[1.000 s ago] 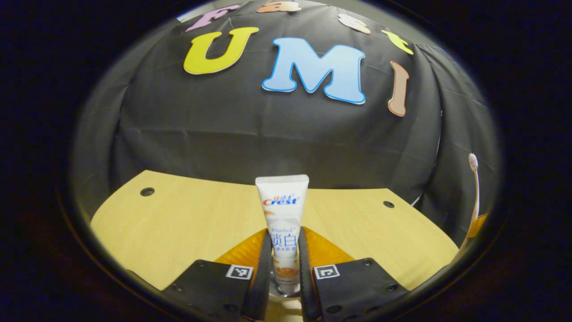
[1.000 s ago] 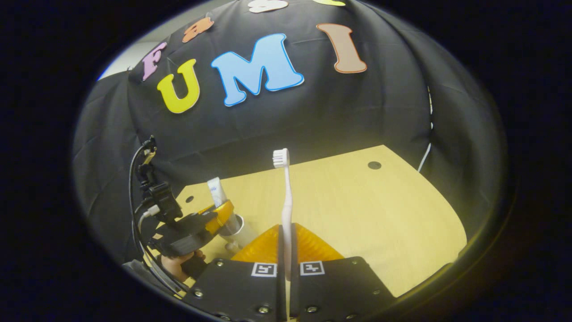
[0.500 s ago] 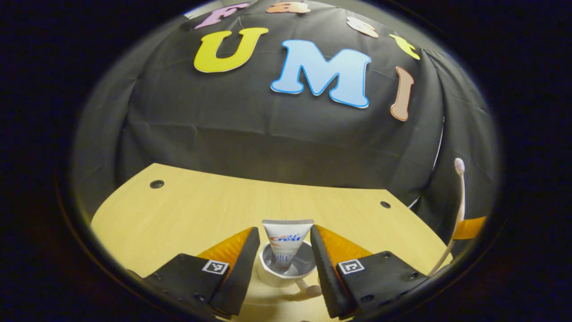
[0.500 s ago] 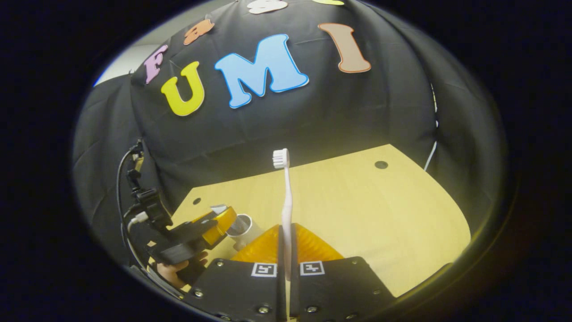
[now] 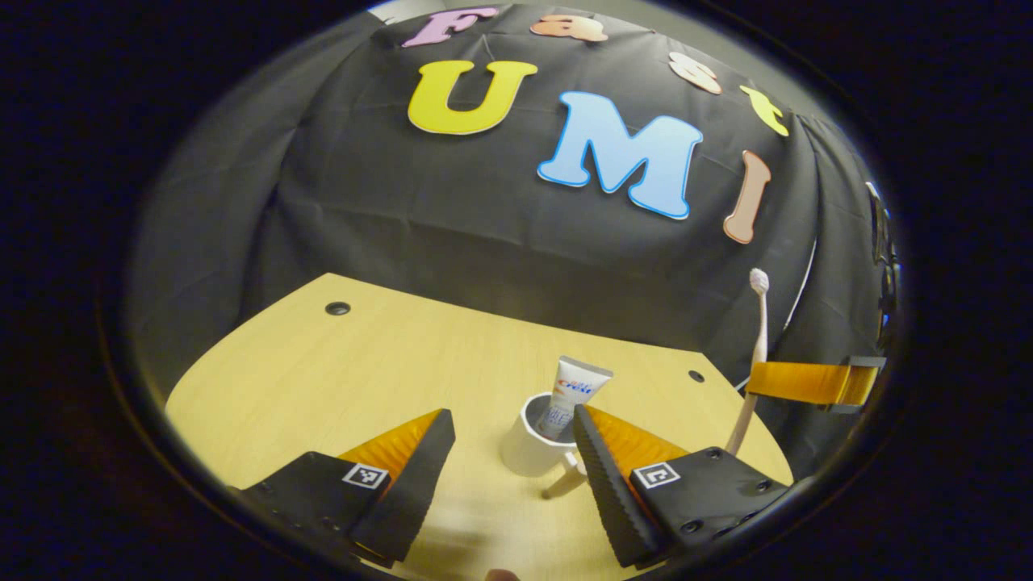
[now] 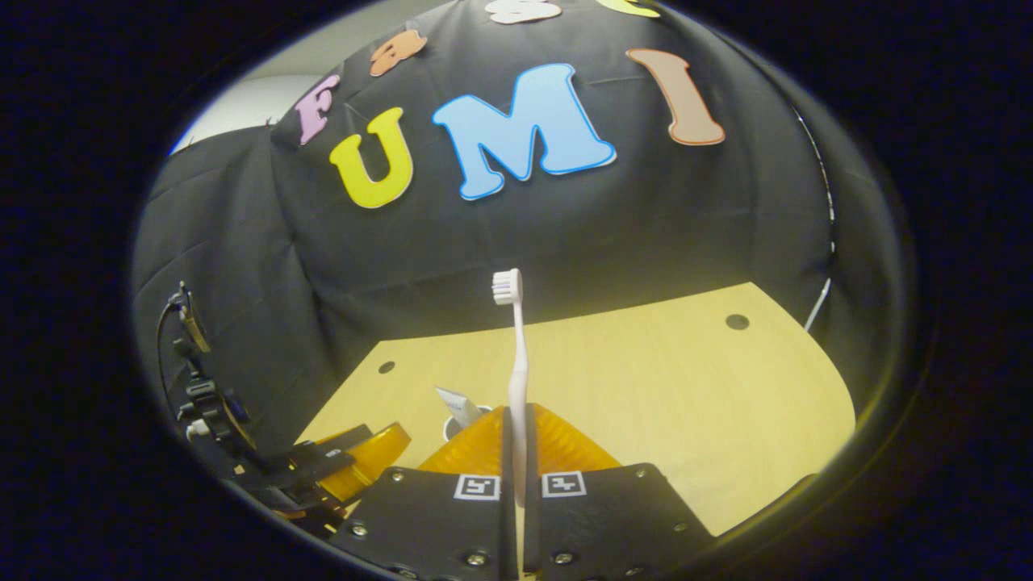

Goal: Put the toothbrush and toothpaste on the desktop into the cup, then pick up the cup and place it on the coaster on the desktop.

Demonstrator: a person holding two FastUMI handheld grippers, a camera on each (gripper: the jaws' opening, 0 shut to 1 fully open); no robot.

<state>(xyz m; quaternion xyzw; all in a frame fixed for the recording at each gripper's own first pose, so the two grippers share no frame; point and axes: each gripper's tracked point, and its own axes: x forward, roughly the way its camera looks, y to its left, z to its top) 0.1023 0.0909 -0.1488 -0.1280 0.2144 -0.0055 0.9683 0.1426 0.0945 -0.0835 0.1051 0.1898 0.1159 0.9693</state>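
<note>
Toothpaste (image 5: 575, 391) stands in the white cup (image 5: 529, 446) on the wooden desktop (image 5: 387, 371), leaning toward 1 o'clock. Left gripper (image 5: 508, 476) has its fingers spread wide apart and holds nothing; the cup sits just beyond them, close to the right-hand finger. Right gripper (image 6: 516, 484) is clamped on the toothbrush (image 6: 516, 363), which stands upright with bristles at 12 o'clock. From it, the cup (image 6: 460, 420) lies at about 11 o'clock, partly hidden.
</note>
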